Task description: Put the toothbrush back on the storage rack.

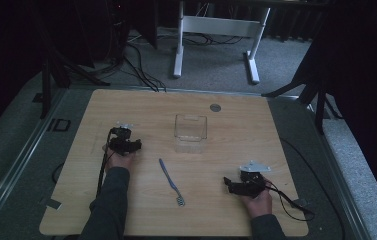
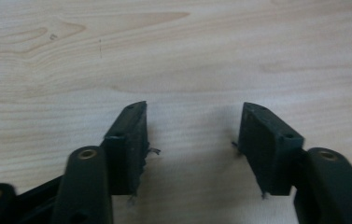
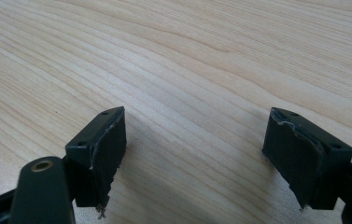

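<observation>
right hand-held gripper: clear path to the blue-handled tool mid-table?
Probably yes. The right hand-held gripper sits with jaws open, pointing left toward the blue-handled tool, with bare table between them. The clear container sits farther back, out of the way.

**A lab or recording studio**

A pale wood worktop [image 1: 126,105] sits on a dark platform with metal rails, on grey carpet [image 1: 216,70]. Dark curtains [image 1: 361,75] close in the sides and back. Black stand legs [image 1: 321,100] are planted at the worktop's corners, and cables [image 1: 141,70] trail over the carpet. Behind stands a white desk frame [image 1: 216,30]. The light is dim. All this suits a test set-up, not a home.
</observation>
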The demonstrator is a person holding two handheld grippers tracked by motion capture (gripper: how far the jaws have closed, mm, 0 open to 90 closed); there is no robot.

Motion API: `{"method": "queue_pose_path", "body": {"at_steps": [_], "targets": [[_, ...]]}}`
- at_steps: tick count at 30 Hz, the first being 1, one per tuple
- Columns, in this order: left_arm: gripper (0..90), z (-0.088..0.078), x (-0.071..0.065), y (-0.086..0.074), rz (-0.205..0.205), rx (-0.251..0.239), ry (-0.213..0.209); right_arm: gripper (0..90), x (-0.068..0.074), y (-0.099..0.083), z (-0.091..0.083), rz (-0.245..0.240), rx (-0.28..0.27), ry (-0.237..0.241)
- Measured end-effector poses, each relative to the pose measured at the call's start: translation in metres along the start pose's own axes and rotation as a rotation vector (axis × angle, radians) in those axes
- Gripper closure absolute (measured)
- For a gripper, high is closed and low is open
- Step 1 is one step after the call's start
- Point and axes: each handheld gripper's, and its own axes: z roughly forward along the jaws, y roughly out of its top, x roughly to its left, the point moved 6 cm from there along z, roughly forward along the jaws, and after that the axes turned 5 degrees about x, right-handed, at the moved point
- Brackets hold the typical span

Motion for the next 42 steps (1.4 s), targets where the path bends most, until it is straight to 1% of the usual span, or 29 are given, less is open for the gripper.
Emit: {"method": "queue_pose_path", "body": {"at_steps": [1, 3, 4, 5, 6, 8, 10, 11, 13, 15, 16, 17, 20, 22, 24, 27, 32, 33, 38, 41, 42], "targets": [[47.1, -0.002, 0.001, -0.001, 0.000, 0.001, -0.002, 21.0, 0.000, 0.000, 0.000, 0.000, 0.000, 0.000], [48.1, -0.006, 0.001, -0.001, 0.003, -0.025, -0.028, 21.0, 0.000, 0.000, 0.000, 0.000, 0.000, 0.000], [48.5, -0.012, -0.001, 0.001, 0.027, -0.047, -0.052, 21.0, 0.000, 0.000, 0.000, 0.000, 0.000, 0.000], [48.7, -0.012, -0.001, 0.001, 0.027, -0.047, -0.052, 21.0, 0.000, 0.000, 0.000, 0.000, 0.000, 0.000], [49.3, -0.015, -0.002, 0.002, 0.041, -0.057, -0.058, 21.0, 0.000, 0.000, 0.000, 0.000, 0.000, 0.000], [50.1, -0.021, -0.005, 0.004, 0.065, -0.077, -0.087, 21.0, 0.000, 0.000, 0.000, 0.000, 0.000, 0.000], [50.2, -0.021, -0.005, 0.004, 0.065, -0.077, -0.087, 21.0, 0.000, 0.000, 0.000, 0.000, 0.000, 0.000], [50.5, -0.027, -0.005, 0.007, 0.087, -0.091, -0.113, 21.0, 0.000, 0.000, 0.000, 0.000, 0.000, 0.000], [50.7, -0.030, -0.003, 0.009, 0.082, -0.098, -0.128, 21.0, 0.000, 0.000, 0.000, 0.000, 0.000, 0.000], [51.2, -0.034, 0.000, 0.011, 0.071, -0.109, -0.172, 21.0, 0.000, 0.000, 0.000, 0.000, 0.000, 0.000], [51.9, -0.034, 0.000, 0.011, 0.071, -0.109, -0.172, 21.0, 0.000, 0.000, 0.000, 0.000, 0.000, 0.000], [51.9, -0.037, 0.001, 0.012, 0.071, -0.118, -0.194, 21.0, 0.000, 0.000, 0.000, 0.000, 0.000, 0.000], [53.2, -0.042, 0.004, 0.013, 0.071, -0.141, -0.223, 21.0, 0.000, 0.000, 0.000, 0.000, 0.000, 0.000], [54.5, -0.046, 0.006, 0.014, 0.075, -0.160, -0.242, 21.0, 0.000, 0.000, 0.000, 0.000, 0.000, 0.000], [55.6, -0.051, 0.008, 0.015, 0.094, -0.166, -0.270, 21.0, 0.000, 0.000, 0.000, 0.001, 0.000, 0.000], [56.3, -0.058, 0.012, 0.017, 0.121, -0.184, -0.278, 21.0, 0.000, 0.000, 0.000, 0.000, 0.000, 0.000], [57.6, -0.076, 0.026, 0.020, 0.136, -0.249, -0.325, 21.0, 0.000, 0.000, 0.000, 0.000, 0.000, 0.000], [57.5, -0.079, 0.027, 0.020, 0.140, -0.255, -0.331, 21.0, 0.000, 0.000, 0.000, 0.001, 0.000, 0.000], [56.5, -0.094, 0.036, 0.022, 0.181, -0.291, -0.341, 21.0, 0.000, 0.000, 0.000, 0.001, 0.001, 0.000], [56.2, -0.101, 0.039, 0.024, 0.187, -0.315, -0.356, 21.0, 0.000, 0.000, 0.000, 0.001, 0.000, 0.000], [56.2, -0.103, 0.040, 0.024, 0.195, -0.318, -0.359, 21.0, 0.000, 0.000, 0.000, 0.001, 0.000, 0.000]]}}
